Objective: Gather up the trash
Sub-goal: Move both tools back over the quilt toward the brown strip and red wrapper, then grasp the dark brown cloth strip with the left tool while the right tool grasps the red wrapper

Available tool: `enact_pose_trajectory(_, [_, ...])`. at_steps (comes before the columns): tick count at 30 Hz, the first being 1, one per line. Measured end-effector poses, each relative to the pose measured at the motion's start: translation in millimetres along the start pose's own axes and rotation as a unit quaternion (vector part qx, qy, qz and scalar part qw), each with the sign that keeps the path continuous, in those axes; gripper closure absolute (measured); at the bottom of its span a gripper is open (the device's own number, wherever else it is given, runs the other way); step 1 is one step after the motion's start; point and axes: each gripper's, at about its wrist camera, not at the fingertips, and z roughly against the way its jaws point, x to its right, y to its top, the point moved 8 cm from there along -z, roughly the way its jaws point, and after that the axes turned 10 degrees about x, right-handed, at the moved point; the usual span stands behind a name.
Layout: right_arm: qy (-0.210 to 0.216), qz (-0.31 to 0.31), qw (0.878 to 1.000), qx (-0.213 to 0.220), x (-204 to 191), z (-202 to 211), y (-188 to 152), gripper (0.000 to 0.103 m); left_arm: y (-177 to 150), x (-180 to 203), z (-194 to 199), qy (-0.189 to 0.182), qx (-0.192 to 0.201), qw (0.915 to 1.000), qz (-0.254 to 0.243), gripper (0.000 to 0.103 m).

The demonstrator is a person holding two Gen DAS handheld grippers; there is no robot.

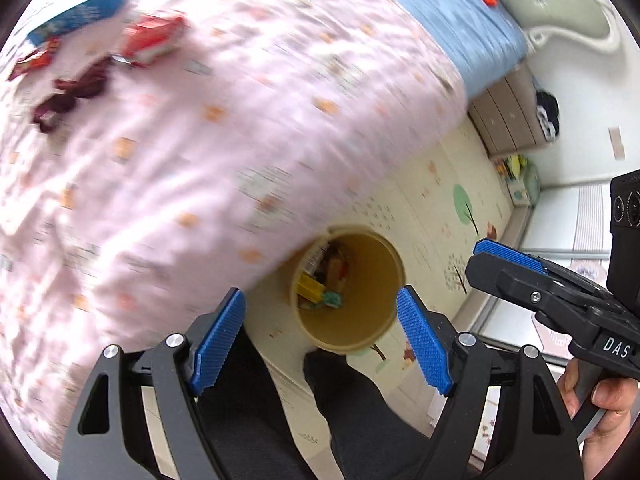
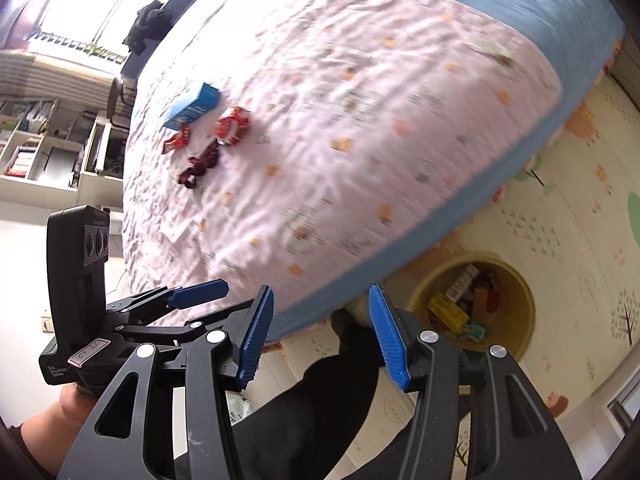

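A tan round bin [image 1: 386,280] stands on the floor beside the bed, with wrappers and a yellow box inside; it also shows in the right wrist view [image 2: 516,304]. My left gripper [image 1: 322,342] is open and empty, above the bin. My right gripper [image 2: 320,336] is open and empty, above the bed's edge left of the bin. On the pink quilt lie a blue box [image 2: 194,106], a red wrapper [image 2: 234,125], a small red wrapper [image 2: 178,141] and a dark red wrapper [image 2: 202,166]; the left wrist view shows them blurred, the blue box [image 1: 78,14] at top left.
The pink quilt [image 2: 360,120] covers a blue bed. A patterned play mat [image 2: 580,240] covers the floor. My dark-clothed legs [image 1: 348,396] stand by the bin. Shelves [image 2: 48,140] stand at the far left. A drawer unit [image 1: 508,116] stands by the headboard.
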Motion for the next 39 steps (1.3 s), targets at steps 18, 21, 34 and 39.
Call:
enact_pose_trajectory(18, [0.002,0.068,0.998,-0.005,-149,-106,93,0.049,93,-193,60,0.041,0.05,0.9958,0.065,0.025])
enact_pose_trajectory(21, [-0.007,0.08,0.997,-0.01,-155,-122,107,0.048,101,-206,59,0.049,0.05,0.9948,0.073,0.025])
enact_pose_trajectory(34, [-0.065,0.139,0.987,-0.05,-139,-188,149,0.029,143,-238,22,0.079,0.037,0.9926,0.085,0.024])
enact_pose_trajectory(39, [-0.075,0.148,0.983,-0.083,-124,-221,153,0.029,151,-247,-4,0.086,0.017,0.9919,0.092,0.024])
